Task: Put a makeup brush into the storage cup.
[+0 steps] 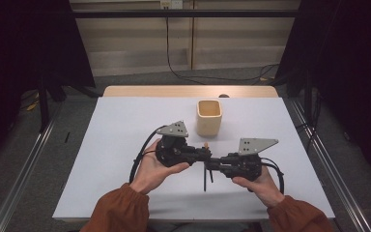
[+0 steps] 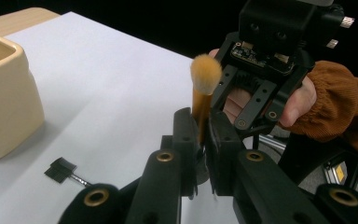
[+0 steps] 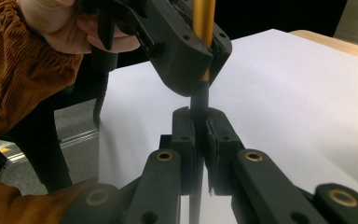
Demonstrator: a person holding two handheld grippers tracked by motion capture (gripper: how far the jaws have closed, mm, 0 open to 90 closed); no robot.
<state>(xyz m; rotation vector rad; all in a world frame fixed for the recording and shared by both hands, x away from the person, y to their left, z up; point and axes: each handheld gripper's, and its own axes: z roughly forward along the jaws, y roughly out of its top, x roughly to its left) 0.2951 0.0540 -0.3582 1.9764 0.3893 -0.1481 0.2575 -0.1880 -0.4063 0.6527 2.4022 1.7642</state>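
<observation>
While both the left gripper (image 2: 200, 140) and right gripper (image 3: 199, 140) clamp the upright gold-handled, black-ended makeup brush (image 2: 204, 88), the cream square ceramic cup (image 1: 208, 116) sits at twelve o'clock.

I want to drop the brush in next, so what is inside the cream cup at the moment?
From above, the cream cup looks empty: its inner walls show bare. Its floor is shadowed, so something small and flat there would not show. The brush is clamped between both grippers, outside the cup.
</observation>
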